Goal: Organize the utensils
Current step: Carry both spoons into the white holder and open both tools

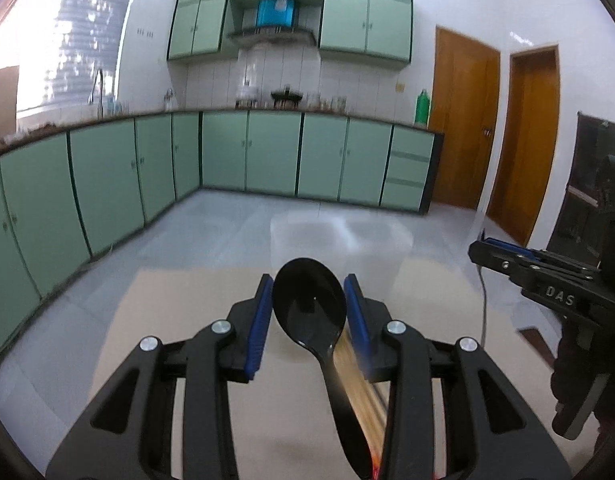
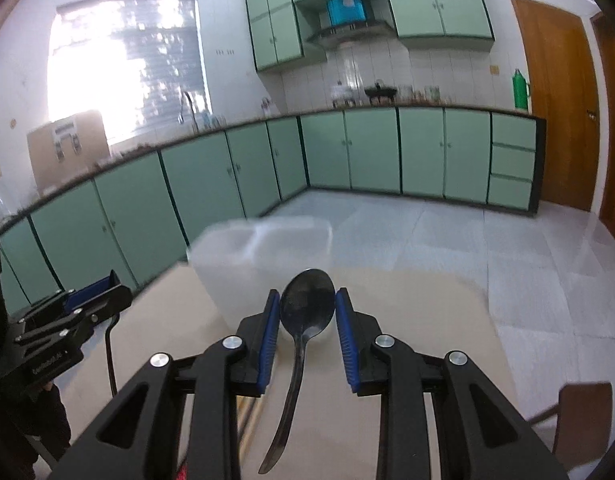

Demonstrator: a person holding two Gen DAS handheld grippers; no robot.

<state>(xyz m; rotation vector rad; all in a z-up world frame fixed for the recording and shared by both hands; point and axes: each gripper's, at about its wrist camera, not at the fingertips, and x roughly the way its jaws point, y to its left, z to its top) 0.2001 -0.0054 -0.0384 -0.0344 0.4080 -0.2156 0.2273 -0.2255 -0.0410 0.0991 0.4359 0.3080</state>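
Table [image 1: 179, 320]: a pale top is seen under both grippers; both spoons are held clear above it.
Container [image 1: 339, 248]: a clear plastic tub stands at the far edge of the table, straight ahead of both grippers; its open top is judged the drop target.
Left gripper [image 1: 308, 308]: jaws are closed on the bowl of a black spoon [image 1: 308, 308], handle trailing back and down. Something blurred and wood-coloured is seen beside the handle.
Right gripper [image 2: 307, 310]: jaws are clamped on the bowl of a second black spoon [image 2: 307, 308], handle hanging toward the camera.
Step in hand: both spoons are judged to be in carry toward the tub.
Done well: the grip should be kept firm, since a curved bowl can slip; one spoon should be taken over the rim at a time, handle lowered inside before release.
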